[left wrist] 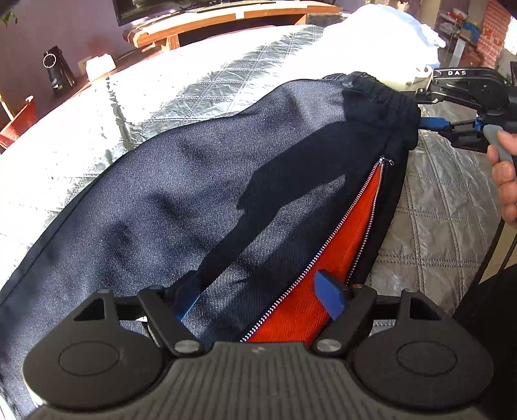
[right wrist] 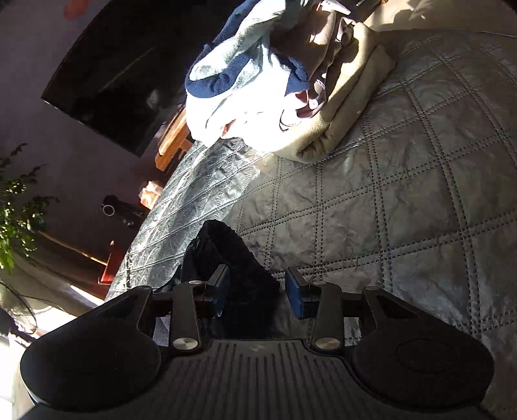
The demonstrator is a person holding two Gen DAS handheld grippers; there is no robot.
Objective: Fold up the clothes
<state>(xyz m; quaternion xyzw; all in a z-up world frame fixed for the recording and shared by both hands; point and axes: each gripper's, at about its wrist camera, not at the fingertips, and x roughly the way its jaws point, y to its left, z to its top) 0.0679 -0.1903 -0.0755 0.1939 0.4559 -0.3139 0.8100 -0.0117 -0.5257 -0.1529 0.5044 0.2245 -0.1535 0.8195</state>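
Observation:
A dark navy garment [left wrist: 194, 177] with an open zipper [left wrist: 323, 255] and orange lining [left wrist: 349, 232] is spread across the grey quilted bed [left wrist: 226, 74]. My left gripper [left wrist: 258, 299] stands open at the garment's near end. Cloth runs between its blue fingers [left wrist: 328, 297], and a fold partly hides the left one. At the far end, my right gripper [left wrist: 433, 124] pinches the bunched elastic waistband [left wrist: 378, 97], with a person's hand [left wrist: 507, 168] on its handle. In the right wrist view, dark cloth [right wrist: 232, 255] fills the gap of the right gripper [right wrist: 258, 292].
A loose pile of pale blue, navy and beige clothes [right wrist: 258, 80] sits further along the quilt [right wrist: 387, 194]. Beyond the bed are a wooden stand [left wrist: 226, 22], a dark screen [right wrist: 122, 71], a black speaker [left wrist: 58, 71], a plant [right wrist: 19, 206] and a fan [right wrist: 16, 307].

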